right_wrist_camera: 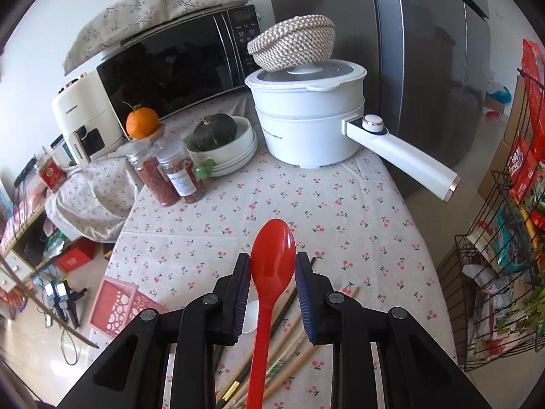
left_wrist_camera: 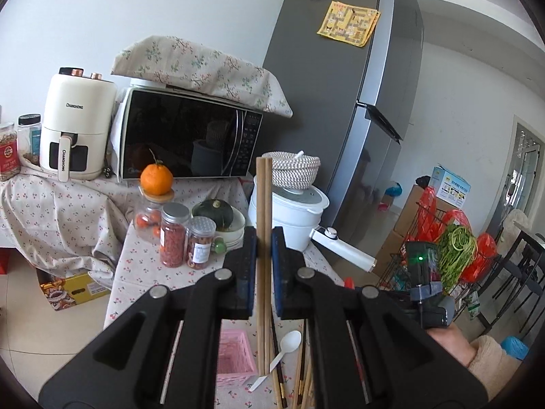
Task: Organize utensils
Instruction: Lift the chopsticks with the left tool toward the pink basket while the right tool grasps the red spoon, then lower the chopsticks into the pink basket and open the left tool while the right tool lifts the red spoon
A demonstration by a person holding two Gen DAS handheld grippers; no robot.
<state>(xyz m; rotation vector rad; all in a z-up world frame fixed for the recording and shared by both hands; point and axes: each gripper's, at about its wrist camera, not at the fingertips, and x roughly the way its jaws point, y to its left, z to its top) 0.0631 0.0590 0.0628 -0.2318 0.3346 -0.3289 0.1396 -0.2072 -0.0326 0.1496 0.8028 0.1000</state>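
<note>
Your left gripper (left_wrist_camera: pixel 264 274) is clamped on a pair of wooden chopsticks (left_wrist_camera: pixel 263 204), your right gripper (right_wrist_camera: pixel 272 293) on a red spoon (right_wrist_camera: pixel 272 255); both are lifted above the desk (right_wrist_camera: pixel 340 204). The pink basket (left_wrist_camera: pixel 235 358) looks empty; loose chopsticks (right_wrist_camera: pixel 289 358) and a white spoon (left_wrist_camera: pixel 289 342) remain.

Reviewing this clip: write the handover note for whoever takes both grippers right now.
Left gripper: shut on a pair of wooden chopsticks, held upright above the table.
Right gripper: shut on the red spoon, bowl forward.
Pink basket: on the tablecloth, nothing visible inside it.
Left on the cloth: white spoon and loose chopsticks, light and dark.
Done: nothing sorted that I can see. Left: place both held items, then gather the rest.
</note>
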